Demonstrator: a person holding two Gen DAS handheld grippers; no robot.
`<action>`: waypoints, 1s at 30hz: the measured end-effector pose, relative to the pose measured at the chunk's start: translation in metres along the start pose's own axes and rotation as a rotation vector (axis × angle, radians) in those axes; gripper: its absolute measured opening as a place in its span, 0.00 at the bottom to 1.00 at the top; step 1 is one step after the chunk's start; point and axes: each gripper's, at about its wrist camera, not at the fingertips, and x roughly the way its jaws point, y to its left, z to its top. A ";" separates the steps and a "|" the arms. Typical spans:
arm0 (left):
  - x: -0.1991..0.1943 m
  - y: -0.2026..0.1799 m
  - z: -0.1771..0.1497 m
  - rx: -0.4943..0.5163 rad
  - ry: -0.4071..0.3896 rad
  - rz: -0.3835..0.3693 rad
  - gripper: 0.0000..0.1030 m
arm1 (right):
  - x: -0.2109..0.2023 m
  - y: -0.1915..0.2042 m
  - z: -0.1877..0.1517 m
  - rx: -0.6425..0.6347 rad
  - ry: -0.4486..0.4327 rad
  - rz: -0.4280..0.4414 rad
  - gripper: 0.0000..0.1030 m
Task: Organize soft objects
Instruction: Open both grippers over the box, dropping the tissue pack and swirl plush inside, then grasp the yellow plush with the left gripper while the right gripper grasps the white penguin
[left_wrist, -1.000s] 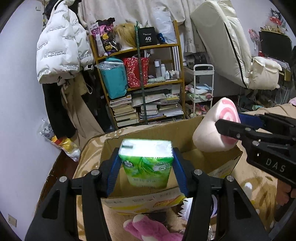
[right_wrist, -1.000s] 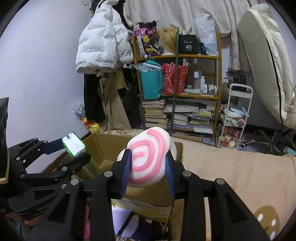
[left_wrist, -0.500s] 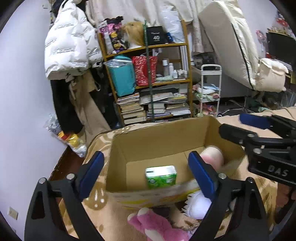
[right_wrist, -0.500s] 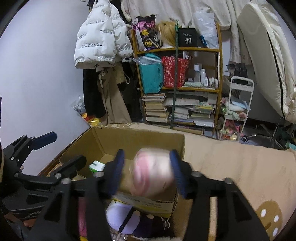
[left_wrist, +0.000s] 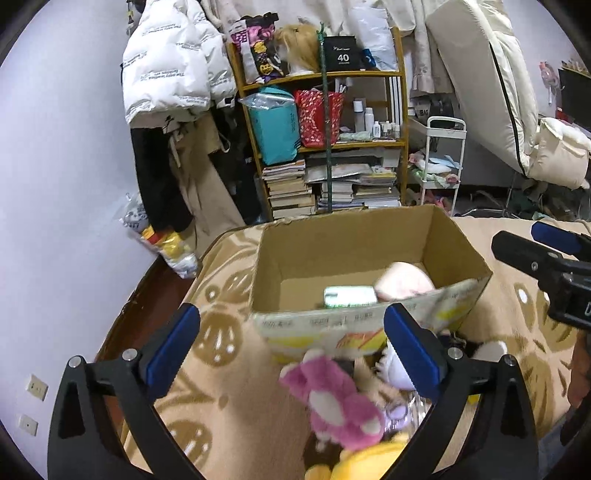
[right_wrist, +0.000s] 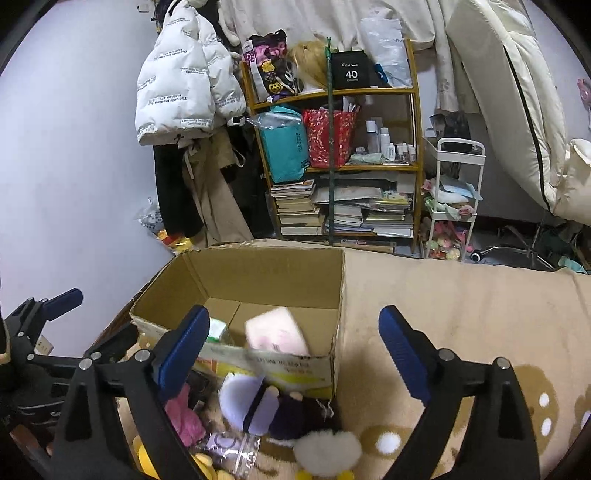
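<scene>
Both grippers are spread wide and hold nothing. The left gripper frames the near wall of the cardboard box in the middle of its view. The right gripper hangs over the same box, seen lower centre in its view.

Inside the box lie a green tissue pack and, touching it on the right, a pink plush. The box serves as the collecting place, so they sit loose on its floor.

More soft things wait on the blanket just in front of the box: a pink stuffed toy, a purple plush and a white pompom. With the jaws apart above this heap, the next pick probably comes from here.
</scene>
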 end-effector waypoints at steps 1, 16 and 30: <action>-0.004 0.001 -0.002 -0.003 0.007 -0.002 0.96 | -0.003 0.000 -0.001 0.002 0.002 0.000 0.96; -0.044 0.015 -0.032 -0.086 0.077 0.000 0.96 | -0.042 -0.005 -0.022 0.033 0.055 -0.009 1.00; -0.051 0.010 -0.048 -0.091 0.134 0.000 0.96 | -0.060 -0.008 -0.032 0.062 0.052 -0.080 1.00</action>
